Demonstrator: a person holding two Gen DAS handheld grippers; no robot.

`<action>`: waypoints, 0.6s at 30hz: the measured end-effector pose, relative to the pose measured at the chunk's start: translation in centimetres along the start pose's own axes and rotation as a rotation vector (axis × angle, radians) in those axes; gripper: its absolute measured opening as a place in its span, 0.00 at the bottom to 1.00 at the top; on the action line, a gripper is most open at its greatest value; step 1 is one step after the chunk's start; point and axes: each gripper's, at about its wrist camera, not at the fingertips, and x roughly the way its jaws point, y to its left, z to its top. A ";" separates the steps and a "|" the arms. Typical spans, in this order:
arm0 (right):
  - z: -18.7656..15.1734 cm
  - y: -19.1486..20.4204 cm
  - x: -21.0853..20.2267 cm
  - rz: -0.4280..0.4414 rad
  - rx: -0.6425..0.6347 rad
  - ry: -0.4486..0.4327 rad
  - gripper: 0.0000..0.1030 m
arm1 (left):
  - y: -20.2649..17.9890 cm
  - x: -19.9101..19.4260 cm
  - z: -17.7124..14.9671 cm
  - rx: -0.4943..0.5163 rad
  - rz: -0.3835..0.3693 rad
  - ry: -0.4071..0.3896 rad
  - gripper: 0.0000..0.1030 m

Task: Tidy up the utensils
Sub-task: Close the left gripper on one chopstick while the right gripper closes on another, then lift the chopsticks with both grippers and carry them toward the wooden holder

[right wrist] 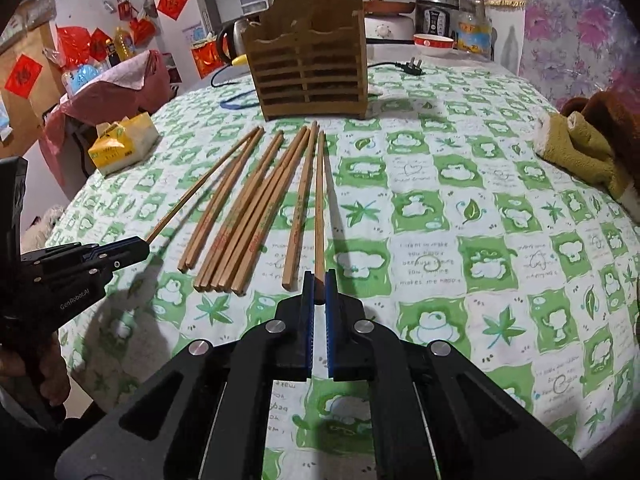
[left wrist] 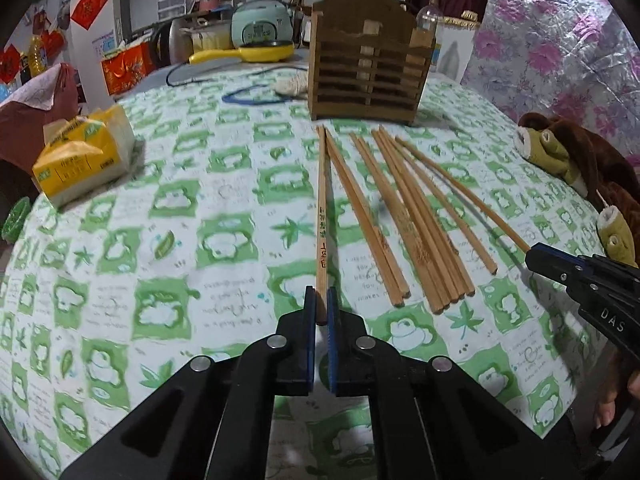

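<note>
Both grippers, left [left wrist: 321,300] & right [right wrist: 319,284], are clamped on thick butt ends of chopsticks [left wrist: 408,216] nr the table's near edge; light, stiff, slick wood, prob pivots.

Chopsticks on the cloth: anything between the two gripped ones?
Yes. Left wrist view: loose chopsticks lie between the left gripper's chopstick and the right gripper's chopstick.

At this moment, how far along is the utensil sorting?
Done: nothing visible; no chopsticks show in the wooden holder. In hand: the left gripper is shut on the leftmost chopstick, the right gripper on the rightmost chopstick. Left: the other chopsticks lie on the tablecloth.
</note>
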 end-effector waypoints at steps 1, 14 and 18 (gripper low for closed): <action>0.1 -0.1 -0.1 0.003 0.000 -0.003 0.06 | 0.1 -0.1 0.1 0.000 0.000 -0.003 0.05; -1.6 0.1 1.7 -0.067 -0.055 0.008 0.08 | 0.7 1.2 -1.1 -0.024 0.000 0.003 0.06; -1.7 0.4 1.9 -0.098 -0.073 -0.013 0.10 | 0.5 1.2 -1.1 -0.027 -0.001 -0.003 0.12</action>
